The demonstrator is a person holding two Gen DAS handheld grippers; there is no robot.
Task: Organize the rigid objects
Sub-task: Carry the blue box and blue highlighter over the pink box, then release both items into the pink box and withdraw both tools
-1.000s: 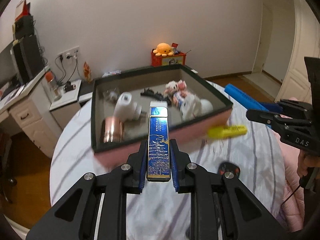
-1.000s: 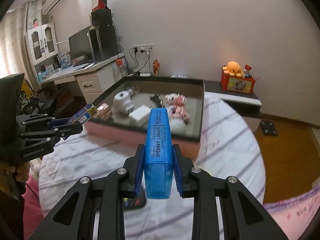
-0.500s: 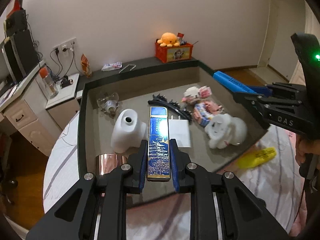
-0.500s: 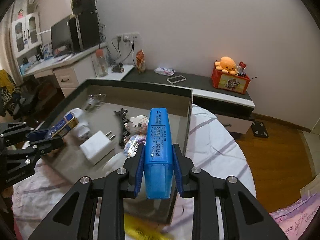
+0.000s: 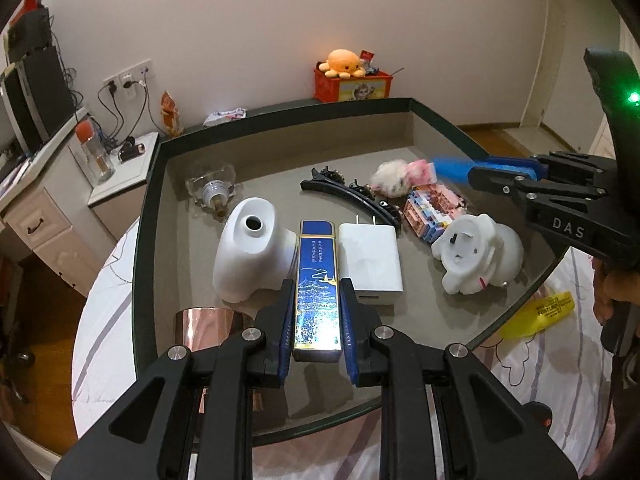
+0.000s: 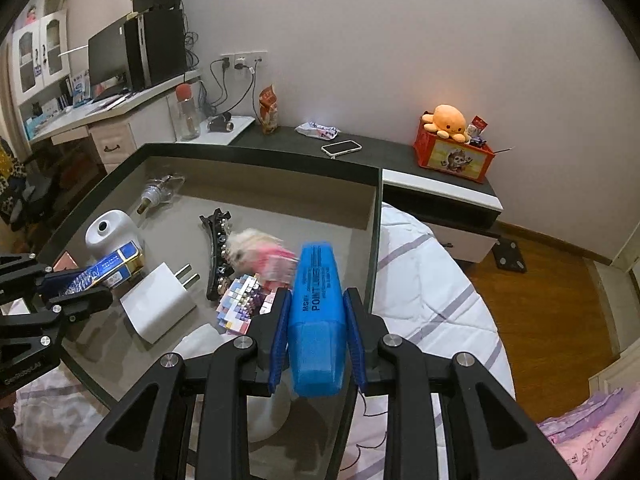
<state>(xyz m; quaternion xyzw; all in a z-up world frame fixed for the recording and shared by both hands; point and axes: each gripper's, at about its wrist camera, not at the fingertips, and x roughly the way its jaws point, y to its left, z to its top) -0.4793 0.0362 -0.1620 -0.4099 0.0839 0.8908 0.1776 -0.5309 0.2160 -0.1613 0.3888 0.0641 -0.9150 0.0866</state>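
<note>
My left gripper (image 5: 316,312) is shut on a slim blue and gold box (image 5: 317,284), held low inside the dark-rimmed tray (image 5: 141,232), between a white jug-shaped object (image 5: 250,252) and a white charger (image 5: 370,258). My right gripper (image 6: 318,312) is shut on a blue highlighter (image 6: 318,292) over the tray's right part, above a fluffy pink toy (image 6: 260,254). The highlighter also shows blurred in the left wrist view (image 5: 456,168). The left gripper and its box show at the left of the right wrist view (image 6: 108,268).
In the tray lie a black hair clip (image 5: 352,196), a pink block model (image 5: 434,210), a white piggy toy (image 5: 478,254), a copper cup (image 5: 204,324) and a clear bottle (image 5: 212,192). A yellow highlighter (image 5: 540,314) lies on the striped cloth outside the tray.
Both grippers have moved forward and down over the tray with their loads. The tray contents now sit closer beneath them.
</note>
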